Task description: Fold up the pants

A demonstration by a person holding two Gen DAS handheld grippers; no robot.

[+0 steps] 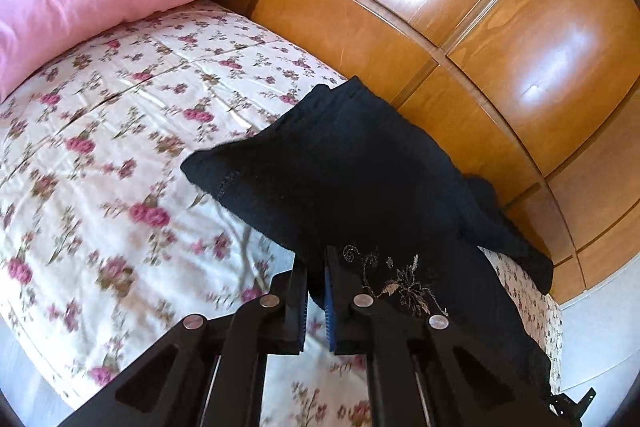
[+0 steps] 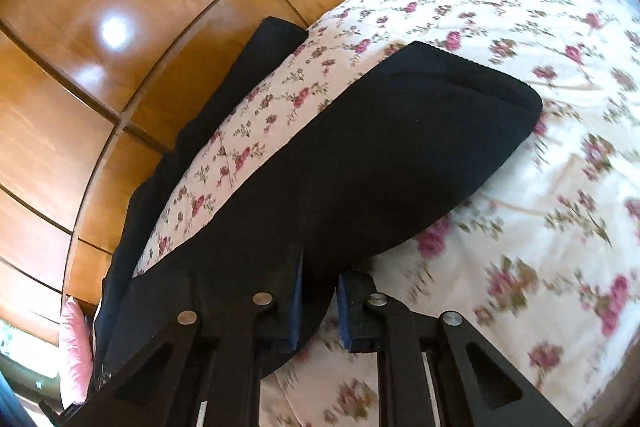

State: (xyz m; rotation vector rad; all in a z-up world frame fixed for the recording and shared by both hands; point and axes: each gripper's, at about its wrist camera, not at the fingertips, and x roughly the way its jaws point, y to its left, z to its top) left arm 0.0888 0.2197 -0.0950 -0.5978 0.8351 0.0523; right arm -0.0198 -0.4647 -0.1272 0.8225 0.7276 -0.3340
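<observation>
Floral-printed white bedspread [image 1: 120,155] carries the black embroidered fabric pants [image 1: 352,163], which lie along its edge nearest the glossy wooden wardrobe [image 1: 500,47], partly spilling over. Left gripper [image 1: 316,303] and right gripper [image 2: 318,307] each pinch a pants edge. Lifting both edges level and laying them squarely should, I judge, avoid a skewed fold.

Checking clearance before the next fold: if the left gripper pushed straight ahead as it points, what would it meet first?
The black pants it already pinches; the left gripper has that fabric directly ahead, probably before the wooden wardrobe.
</observation>
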